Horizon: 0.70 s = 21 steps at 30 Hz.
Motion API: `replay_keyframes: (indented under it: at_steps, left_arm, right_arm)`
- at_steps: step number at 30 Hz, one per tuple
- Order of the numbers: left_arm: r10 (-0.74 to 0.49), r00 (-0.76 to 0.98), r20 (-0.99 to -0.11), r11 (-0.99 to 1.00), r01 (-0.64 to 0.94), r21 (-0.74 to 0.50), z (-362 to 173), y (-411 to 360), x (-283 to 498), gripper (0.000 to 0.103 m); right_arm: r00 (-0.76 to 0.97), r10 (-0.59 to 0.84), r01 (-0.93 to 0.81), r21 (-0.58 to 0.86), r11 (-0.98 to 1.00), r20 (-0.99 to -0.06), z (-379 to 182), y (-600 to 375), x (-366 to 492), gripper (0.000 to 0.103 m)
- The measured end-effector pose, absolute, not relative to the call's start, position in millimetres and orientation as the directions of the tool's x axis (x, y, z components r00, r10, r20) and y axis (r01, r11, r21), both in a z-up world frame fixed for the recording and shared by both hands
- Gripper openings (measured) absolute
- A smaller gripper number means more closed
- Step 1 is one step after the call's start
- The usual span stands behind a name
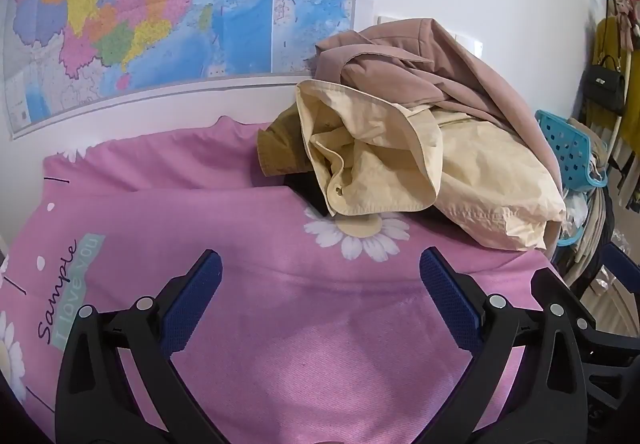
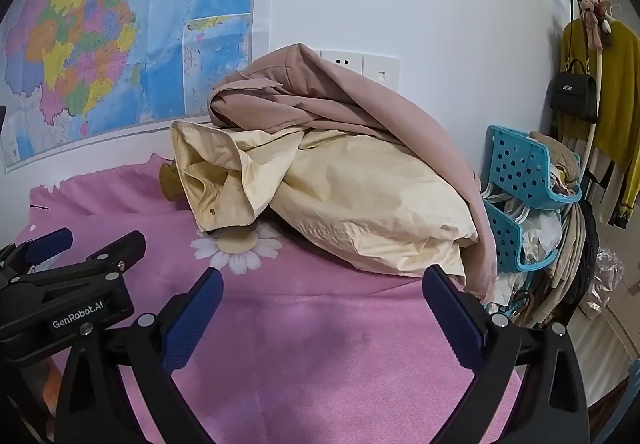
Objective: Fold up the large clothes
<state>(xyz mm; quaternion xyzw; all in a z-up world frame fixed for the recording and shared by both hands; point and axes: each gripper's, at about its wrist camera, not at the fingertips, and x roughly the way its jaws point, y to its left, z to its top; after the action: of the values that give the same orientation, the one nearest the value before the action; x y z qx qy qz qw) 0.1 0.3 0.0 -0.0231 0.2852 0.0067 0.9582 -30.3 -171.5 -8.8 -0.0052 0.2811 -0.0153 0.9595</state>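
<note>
Pink daisy-print bedsheet (image 1: pixel 280 324) lies bare on the left and near side, presumably left free as folding room. Left gripper (image 1: pixel 320 276) hangs over it with fingers spread wide, holding nothing; right gripper (image 2: pixel 322 294) beside it is equally agape and empty. Farther right, against the wall, the crumpled cream cotton jacket (image 2: pixel 360 199) sits heaped under a dusty-pink coat (image 2: pixel 320 103), an olive garment (image 1: pixel 280 147) possibly beneath. At far right stands a blue perforated plastic basket (image 2: pixel 520 167).
</note>
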Motion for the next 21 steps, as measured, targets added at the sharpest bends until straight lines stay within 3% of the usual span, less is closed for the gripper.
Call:
replay_keyframes:
  at_steps: [21]
  left_arm:
    - [-0.002,0.837,-0.547,0.999,-0.026,-0.044,4.3,2.0,0.5,0.098]
  right_arm:
    - [0.846,-0.047,0.035,-0.033,0.999,-0.531,-4.6,-171.3,-29.4,0.097]
